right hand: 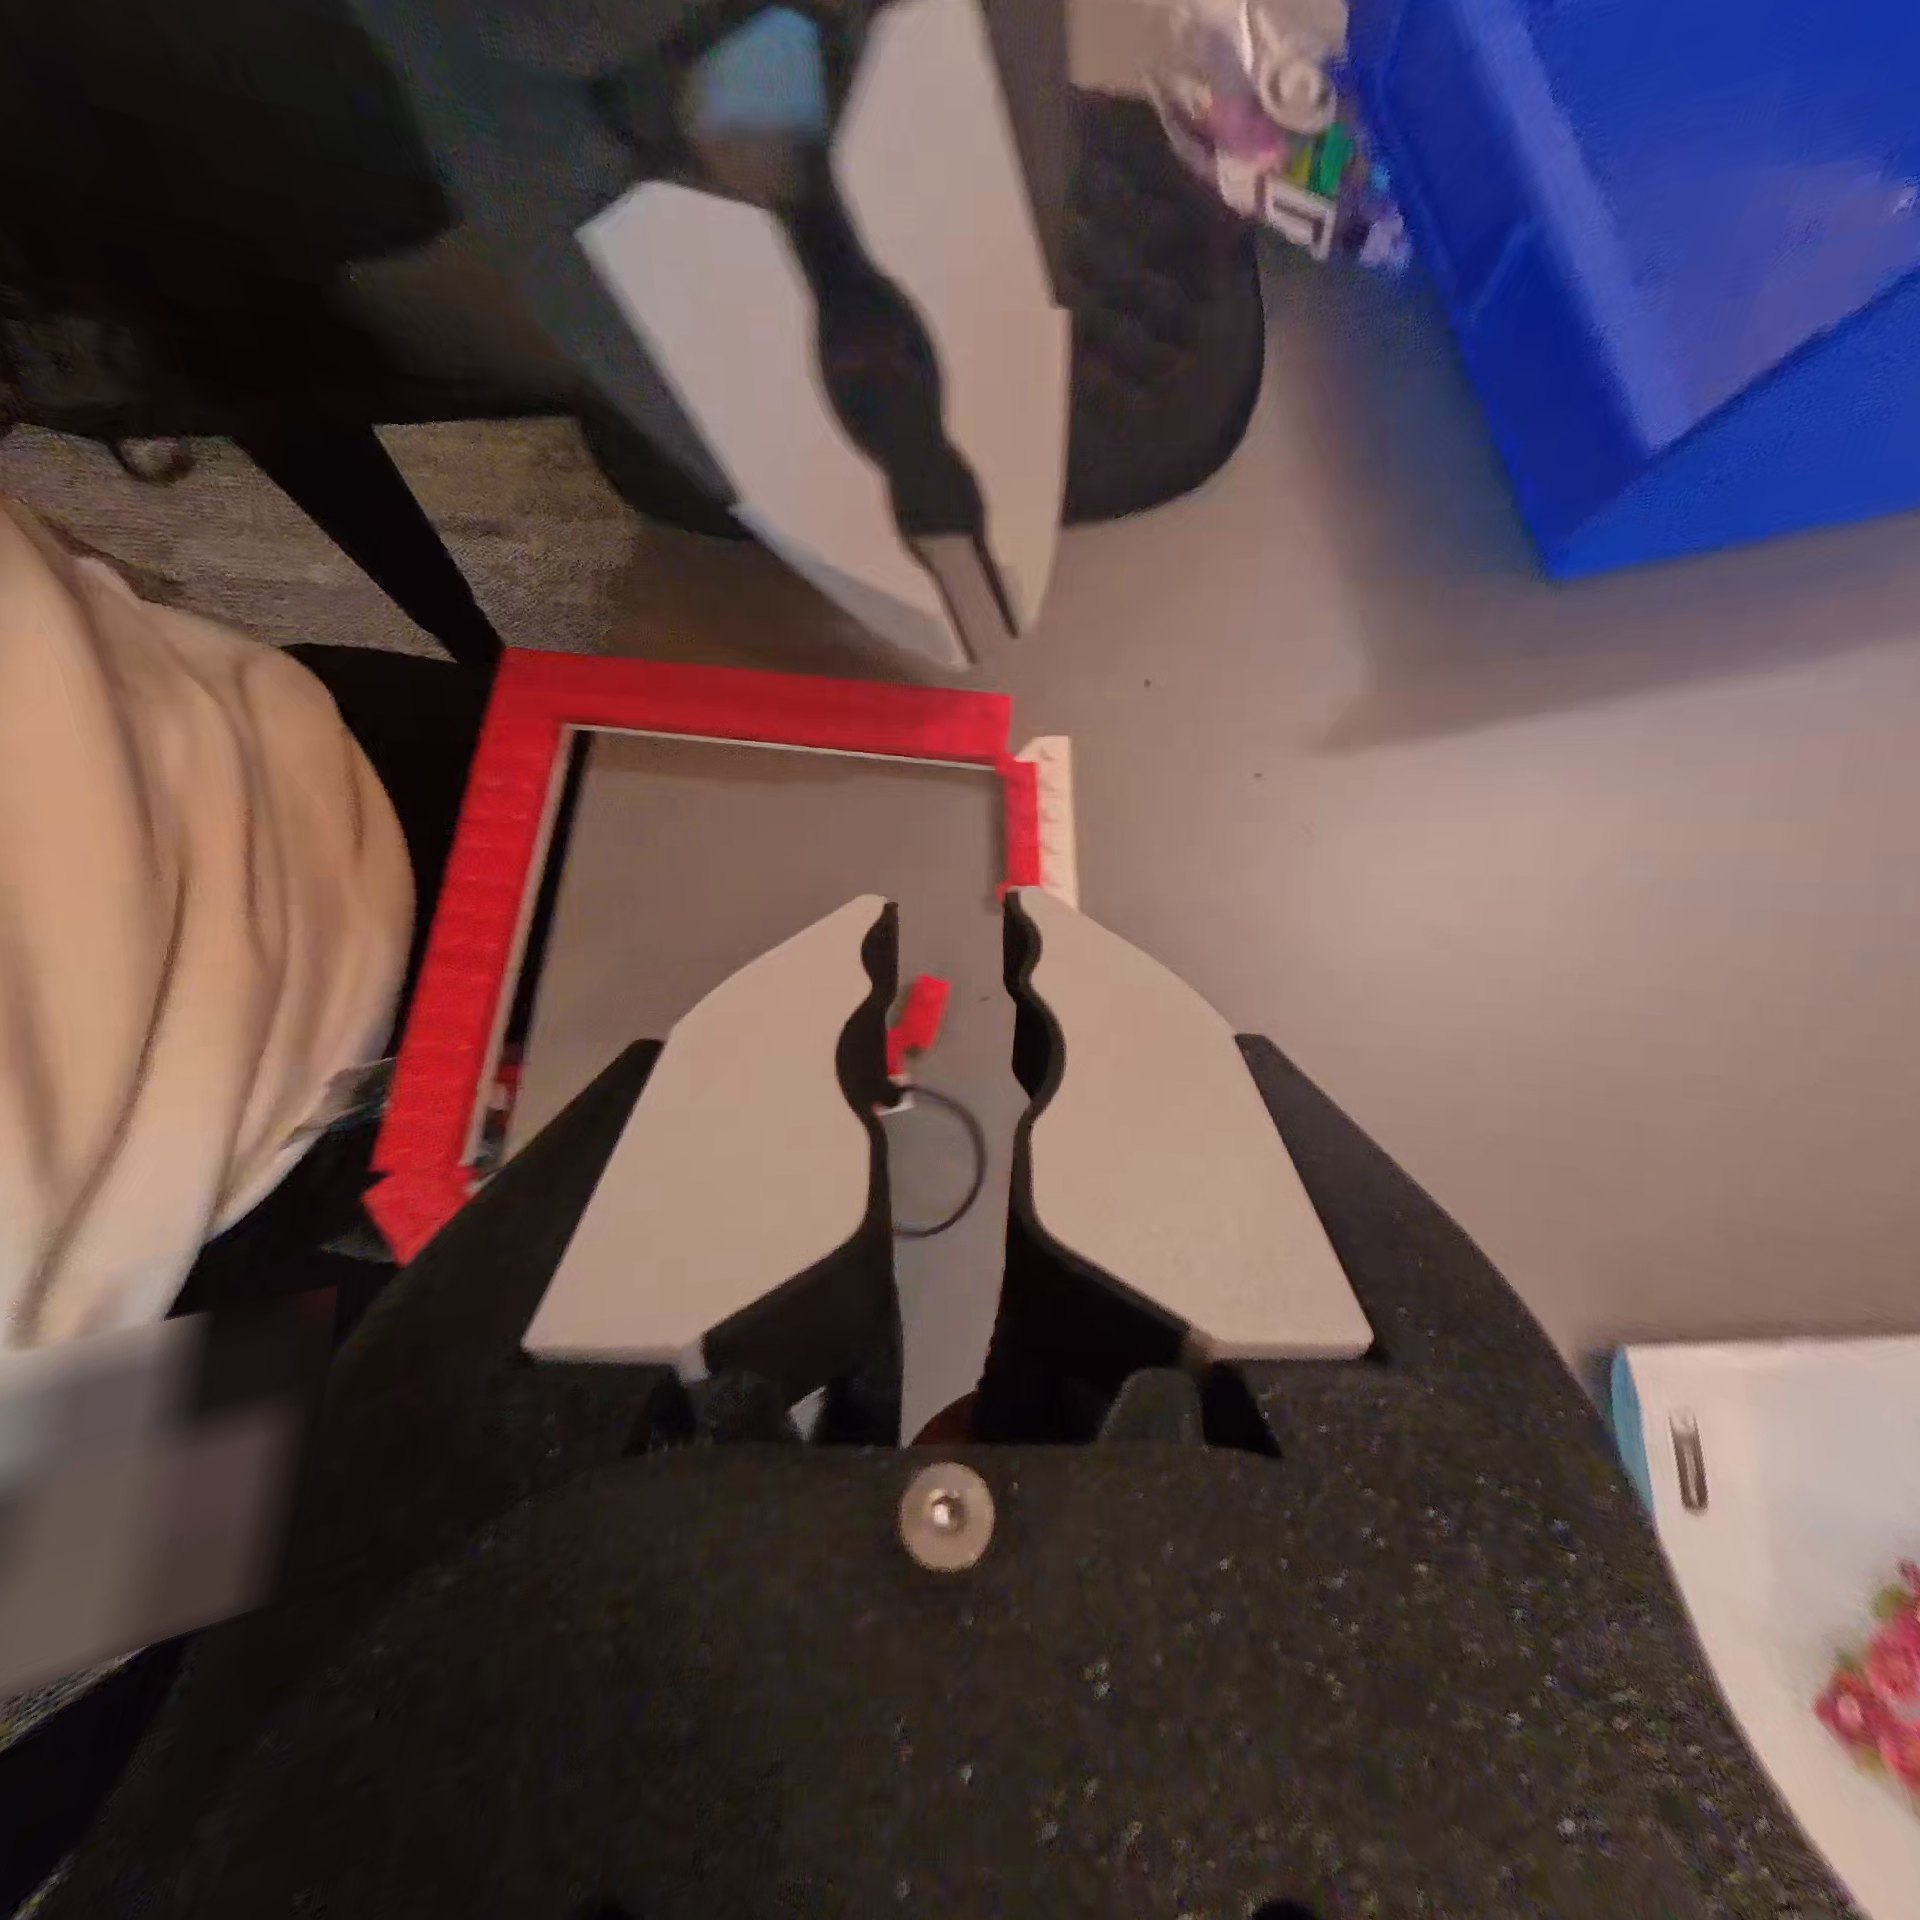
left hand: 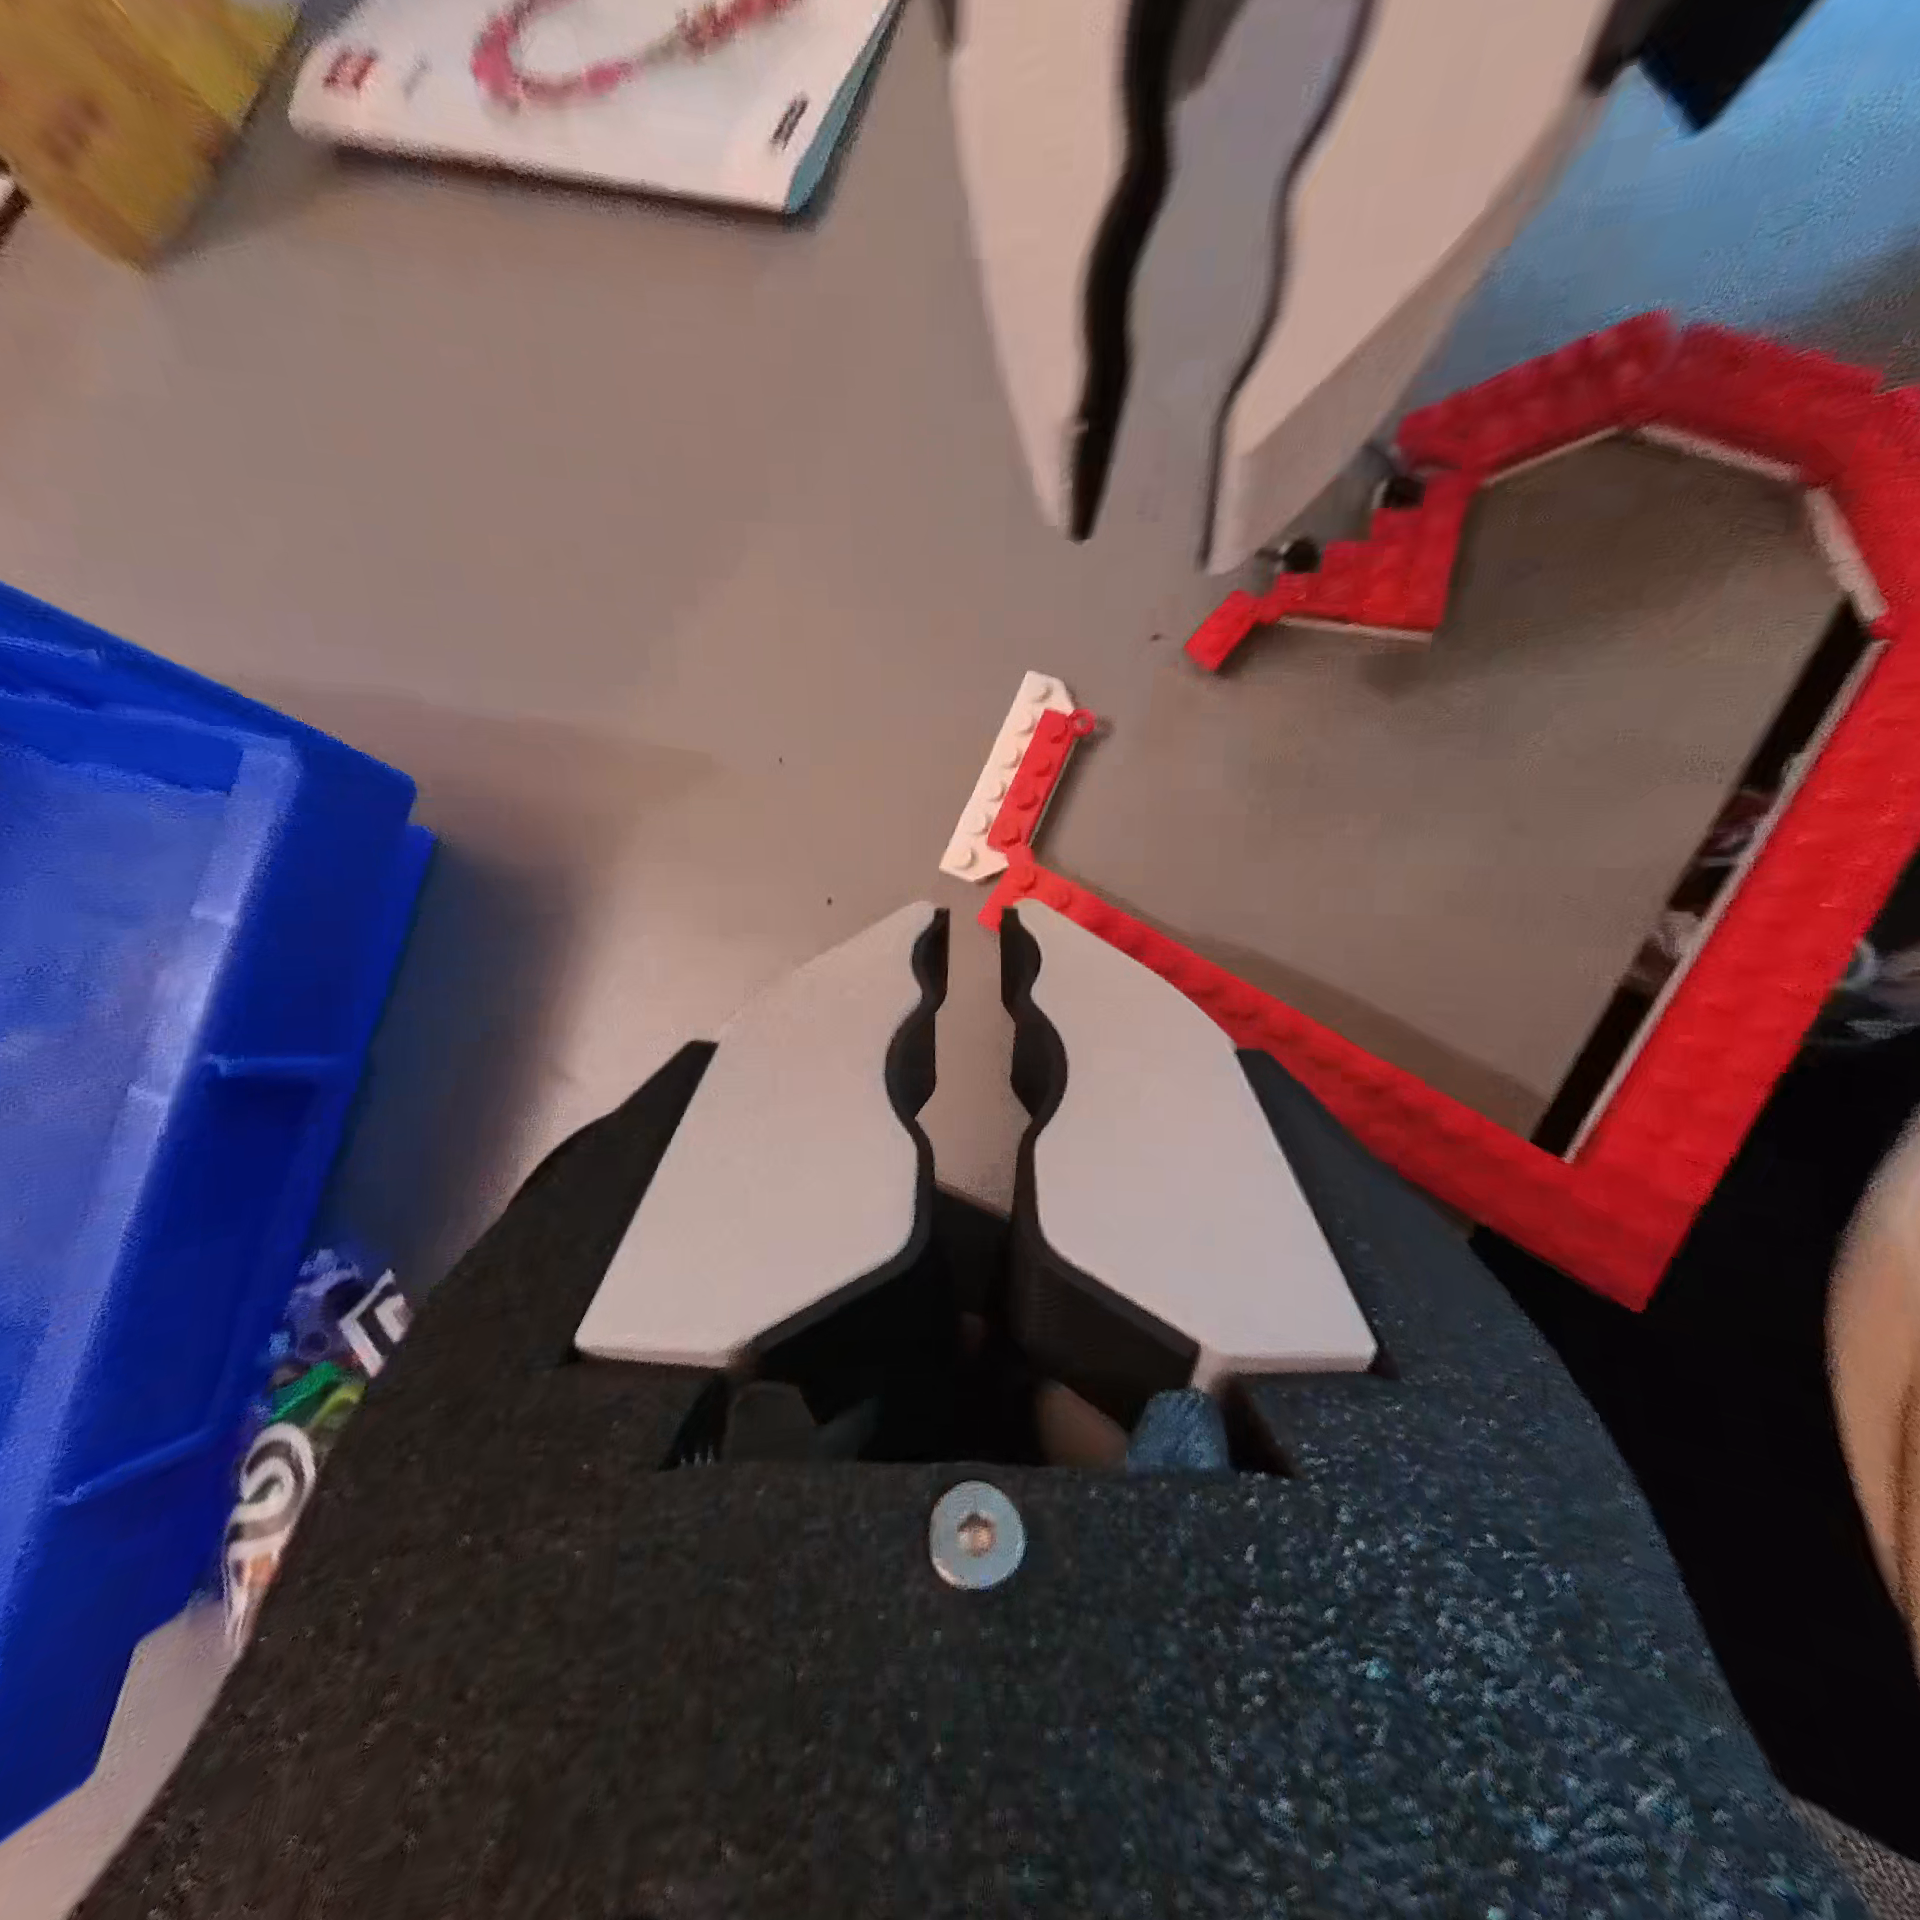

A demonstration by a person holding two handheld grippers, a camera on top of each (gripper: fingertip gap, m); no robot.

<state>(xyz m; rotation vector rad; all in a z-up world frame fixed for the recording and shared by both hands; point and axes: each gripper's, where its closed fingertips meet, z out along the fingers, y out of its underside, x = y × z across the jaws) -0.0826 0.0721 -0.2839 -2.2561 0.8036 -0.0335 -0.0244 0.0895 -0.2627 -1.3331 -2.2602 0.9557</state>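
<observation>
My left gripper (left hand: 975,916) hovers, jaws slightly apart, beside the red brick frame (left hand: 1299,1013); right gripper (right hand: 945,904), jaws apart, empty above the desk (right hand: 1351,935).

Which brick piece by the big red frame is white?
The long flat plate lying just past the left tongs. It is white, while the narrow strip beside it and the frame are red.
</observation>
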